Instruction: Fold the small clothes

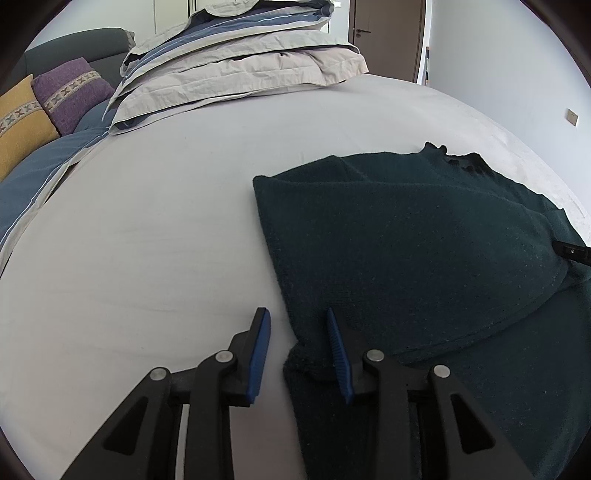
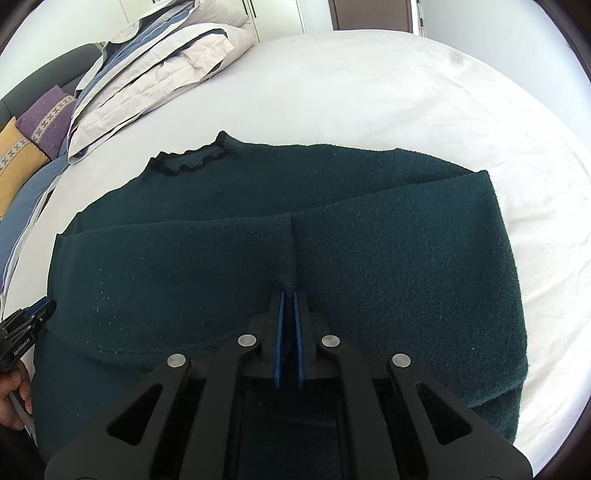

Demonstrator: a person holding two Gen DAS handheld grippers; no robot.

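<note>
A dark green knit sweater (image 1: 424, 251) lies flat on the white bed, its black-trimmed collar (image 2: 192, 162) at the far side and its lower part folded up over the body. My left gripper (image 1: 297, 317) is open, its blue pads astride the sweater's near left corner. My right gripper (image 2: 289, 295) is shut on a pinched ridge of the sweater (image 2: 258, 266) at the middle of the folded layer. The tip of the right gripper shows at the right edge of the left wrist view (image 1: 572, 253). The left gripper shows at the left edge of the right wrist view (image 2: 26, 325).
A stack of folded beige and blue bedding (image 1: 236, 62) sits at the far side of the bed (image 1: 155, 221). Purple (image 1: 70, 92) and yellow (image 1: 18, 129) cushions lie at the far left. A brown door (image 1: 384, 33) and white wall stand behind.
</note>
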